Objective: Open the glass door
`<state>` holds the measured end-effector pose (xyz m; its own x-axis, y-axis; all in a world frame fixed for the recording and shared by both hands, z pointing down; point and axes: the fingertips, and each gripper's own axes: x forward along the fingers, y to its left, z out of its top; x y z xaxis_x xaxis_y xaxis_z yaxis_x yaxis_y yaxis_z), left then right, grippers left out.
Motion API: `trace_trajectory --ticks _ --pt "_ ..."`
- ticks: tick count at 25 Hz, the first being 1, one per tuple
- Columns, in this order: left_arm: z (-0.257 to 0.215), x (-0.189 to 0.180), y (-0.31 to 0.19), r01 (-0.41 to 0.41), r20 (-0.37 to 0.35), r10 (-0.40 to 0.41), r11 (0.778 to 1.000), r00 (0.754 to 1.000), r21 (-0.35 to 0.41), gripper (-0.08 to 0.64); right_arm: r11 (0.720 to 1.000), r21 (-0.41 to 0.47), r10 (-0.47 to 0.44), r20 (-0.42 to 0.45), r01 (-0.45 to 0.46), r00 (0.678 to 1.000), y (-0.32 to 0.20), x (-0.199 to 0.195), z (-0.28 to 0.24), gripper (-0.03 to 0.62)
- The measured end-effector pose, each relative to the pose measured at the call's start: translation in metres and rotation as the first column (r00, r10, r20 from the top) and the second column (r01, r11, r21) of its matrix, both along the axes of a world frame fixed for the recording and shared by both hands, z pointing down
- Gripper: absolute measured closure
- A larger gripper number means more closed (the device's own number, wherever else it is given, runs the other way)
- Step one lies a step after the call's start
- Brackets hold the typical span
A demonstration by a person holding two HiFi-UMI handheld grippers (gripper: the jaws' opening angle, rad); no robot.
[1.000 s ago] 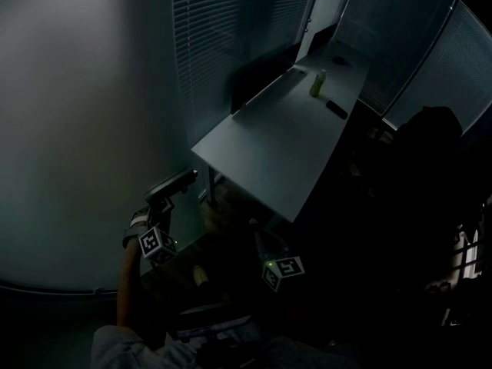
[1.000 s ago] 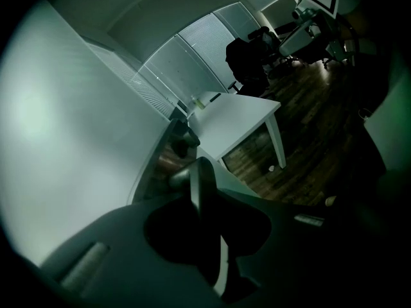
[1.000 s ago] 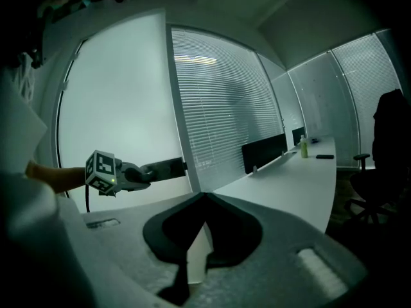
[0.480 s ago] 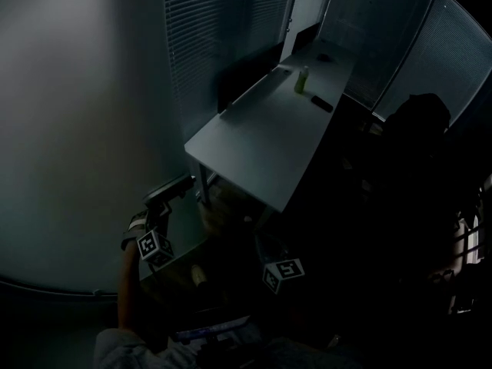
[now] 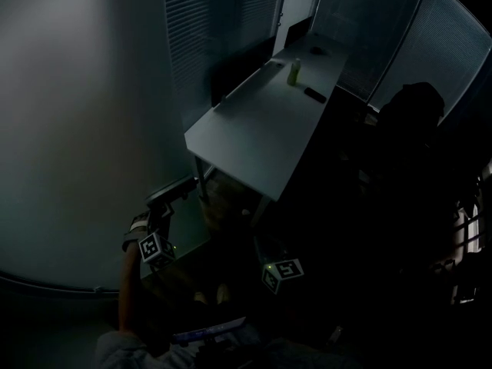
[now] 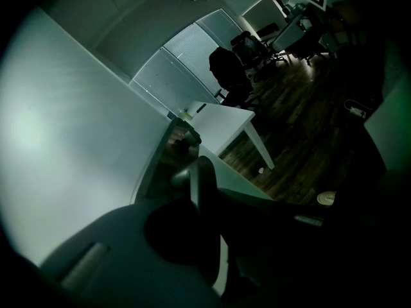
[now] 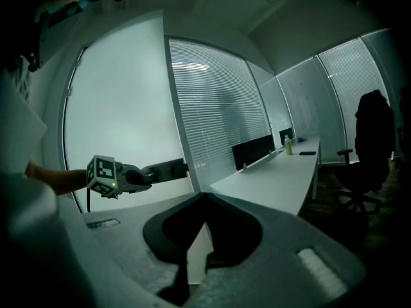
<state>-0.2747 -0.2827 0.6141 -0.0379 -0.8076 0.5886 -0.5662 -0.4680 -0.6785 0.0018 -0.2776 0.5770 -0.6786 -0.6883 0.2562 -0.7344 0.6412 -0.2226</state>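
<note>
The frosted glass door (image 5: pixel 77 129) fills the left of the head view and looks pale and bright in the right gripper view (image 7: pixel 115 108). My left gripper (image 5: pixel 191 181) reaches out close in front of the glass, its jaws together with nothing seen between them. From the right gripper view it shows as a single dark bar (image 7: pixel 183 167) beyond its marker cube. In its own view the jaw tips (image 6: pixel 199 169) meet beside the glass (image 6: pixel 64 127). My right gripper (image 5: pixel 265 252) hangs lower, near the middle, shut and empty (image 7: pixel 205 196). No door handle is visible in this dim light.
A long white desk (image 5: pixel 261 129) runs away from the door along slatted blinds (image 5: pixel 223 29). On it stand a small bottle (image 5: pixel 294 71) and a flat dark object (image 5: pixel 315 94). A dark office chair (image 7: pixel 369 146) stands to the right. Wooden floor (image 6: pixel 302 127) lies beyond.
The desk has slid up and left in the head view as the camera moved. Both grippers stay at about the same spots in the picture, jaws still together.
</note>
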Motion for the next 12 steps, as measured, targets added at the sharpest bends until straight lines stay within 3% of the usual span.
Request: trace_trajectory --ticks 12 --pt "0.0 0.034 0.033 -0.059 0.012 0.059 0.998 0.998 0.009 0.511 0.999 -0.001 0.035 -0.011 -0.035 0.999 0.044 0.015 -0.006 0.591"
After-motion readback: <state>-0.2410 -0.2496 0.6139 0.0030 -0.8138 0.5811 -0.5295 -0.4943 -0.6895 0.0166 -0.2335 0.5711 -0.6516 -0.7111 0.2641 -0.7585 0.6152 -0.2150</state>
